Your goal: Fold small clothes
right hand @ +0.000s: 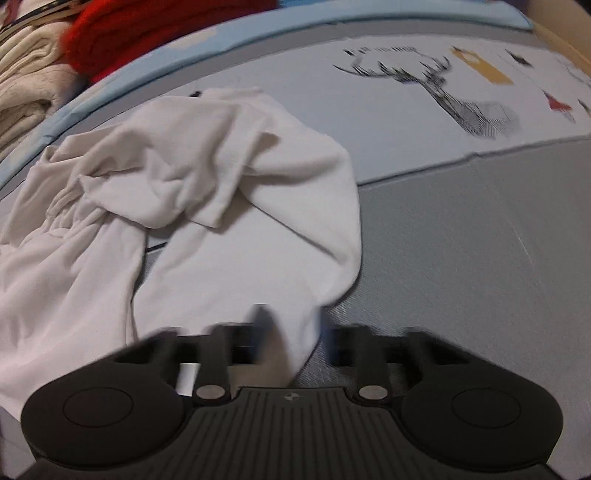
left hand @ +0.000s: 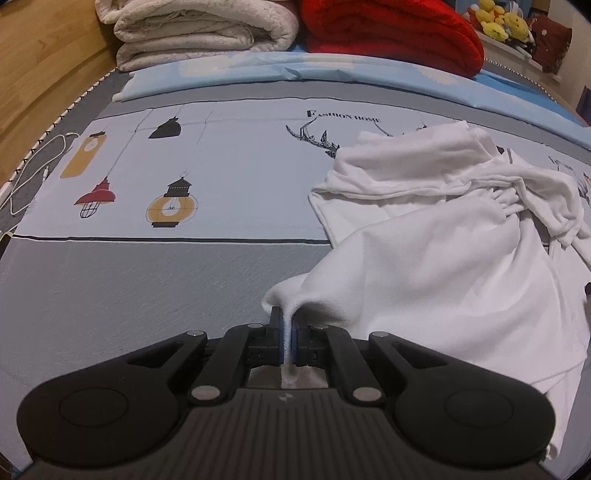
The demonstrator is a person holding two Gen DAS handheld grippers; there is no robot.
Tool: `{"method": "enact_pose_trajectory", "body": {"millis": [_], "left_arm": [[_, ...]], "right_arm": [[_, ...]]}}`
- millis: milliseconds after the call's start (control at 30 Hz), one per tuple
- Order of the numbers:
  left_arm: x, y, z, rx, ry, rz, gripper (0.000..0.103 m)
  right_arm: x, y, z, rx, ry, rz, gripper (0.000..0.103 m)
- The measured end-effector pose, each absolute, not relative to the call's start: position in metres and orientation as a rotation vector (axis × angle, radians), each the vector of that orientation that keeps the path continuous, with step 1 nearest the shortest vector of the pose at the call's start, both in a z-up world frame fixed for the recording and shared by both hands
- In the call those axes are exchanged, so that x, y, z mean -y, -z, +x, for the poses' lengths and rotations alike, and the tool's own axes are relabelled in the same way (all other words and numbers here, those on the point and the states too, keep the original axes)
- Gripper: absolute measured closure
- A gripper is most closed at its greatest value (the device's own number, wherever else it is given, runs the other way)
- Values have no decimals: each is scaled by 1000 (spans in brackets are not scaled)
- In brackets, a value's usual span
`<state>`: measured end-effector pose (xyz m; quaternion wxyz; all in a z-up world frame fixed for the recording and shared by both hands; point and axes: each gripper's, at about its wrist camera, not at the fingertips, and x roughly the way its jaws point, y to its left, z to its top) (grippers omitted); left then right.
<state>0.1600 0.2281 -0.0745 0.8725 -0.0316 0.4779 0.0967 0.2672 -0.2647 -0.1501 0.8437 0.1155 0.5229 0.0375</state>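
We were spreading the white garment (left hand: 443, 236): left gripper (left hand: 284, 325) pinched its corner; right gripper (right hand: 291, 325), blurred, grip unclear. Next, tension.

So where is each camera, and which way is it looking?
Left wrist: sits on the left claw, looking along the bed past the pinched white garment toward folded blankets; claw fingers show.
Right wrist: sits on the right claw, blurred, fingers apart around the garment's edge.
Both see the garment and red blanket.
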Motion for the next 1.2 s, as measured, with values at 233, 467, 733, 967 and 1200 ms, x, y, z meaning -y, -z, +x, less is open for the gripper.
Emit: {"method": "enact_pose_trajectory", "body": {"millis": [233, 467, 733, 967, 1200], "left_arm": [[-202, 67, 157, -979, -68, -28, 99], [-150, 64, 144, -985, 218, 11, 99], [-158, 58, 139, -964, 172, -22, 99], [-177, 51, 139, -961, 109, -49, 99], [-172, 48, 131, -941, 84, -14, 99]], "right_arm": [[310, 115, 287, -940, 39, 228, 99], [433, 85, 319, -710, 419, 209, 98], [383, 71, 300, -731, 247, 170, 90], [267, 98, 230, -1045, -289, 297, 80], [214, 139, 193, -1199, -209, 224, 89]]}}
